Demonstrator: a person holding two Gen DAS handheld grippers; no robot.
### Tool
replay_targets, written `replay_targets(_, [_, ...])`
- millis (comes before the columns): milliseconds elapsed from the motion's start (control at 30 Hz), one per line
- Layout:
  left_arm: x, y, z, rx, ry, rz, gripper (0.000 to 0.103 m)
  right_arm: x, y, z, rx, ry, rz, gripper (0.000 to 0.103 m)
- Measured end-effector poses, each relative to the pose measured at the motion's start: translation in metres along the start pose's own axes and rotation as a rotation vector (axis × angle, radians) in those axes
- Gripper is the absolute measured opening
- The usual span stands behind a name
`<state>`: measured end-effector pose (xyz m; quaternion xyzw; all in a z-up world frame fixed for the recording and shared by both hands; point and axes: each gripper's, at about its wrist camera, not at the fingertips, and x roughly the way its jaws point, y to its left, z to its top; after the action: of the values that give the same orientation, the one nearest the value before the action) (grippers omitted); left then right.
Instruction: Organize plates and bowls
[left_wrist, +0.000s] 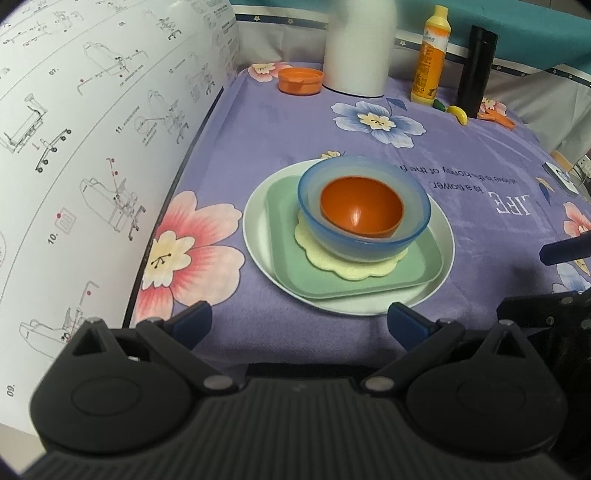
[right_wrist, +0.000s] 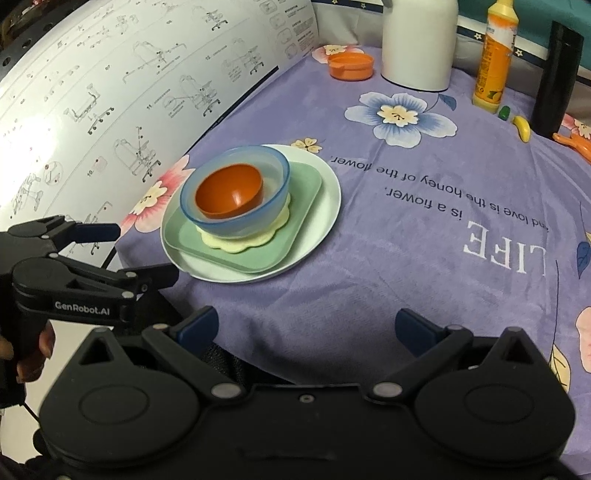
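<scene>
Nested dishes stacked on the desk, with both tools held off at the near edge.

We see an orange bowl (left_wrist: 361, 207) inside a blue bowl (left_wrist: 364, 210), resting on a pale scalloped mat (left_wrist: 354, 264), a green square plate (left_wrist: 354, 254) and a white round plate (left_wrist: 348, 240), all on the floral purple cloth (left_wrist: 332, 122). The left tool (left_wrist: 300, 325) and right tool (right_wrist: 306, 326) hang spread and empty, near the stack but apart from it. At the far side stand a white jug (left_wrist: 357, 46), an orange lid (left_wrist: 300, 80) and a yellow bottle (left_wrist: 430, 55).
</scene>
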<state>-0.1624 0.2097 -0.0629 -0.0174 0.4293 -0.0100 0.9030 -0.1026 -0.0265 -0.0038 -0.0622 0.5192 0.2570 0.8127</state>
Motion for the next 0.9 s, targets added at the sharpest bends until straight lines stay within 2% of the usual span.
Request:
replay_targets(467, [0.0072,0.0021,-0.001,-0.011,0.03,-0.028,0.103,0.0054,-0.003,0.0014,0.01,0.017,0.001,0.103])
replay_targets(900, [-0.0002,0.0009,0.0016,-0.001,0.0,-0.008,0.103,0.0048,-0.0011,0.0019,0.008,0.009,-0.008,0.103])
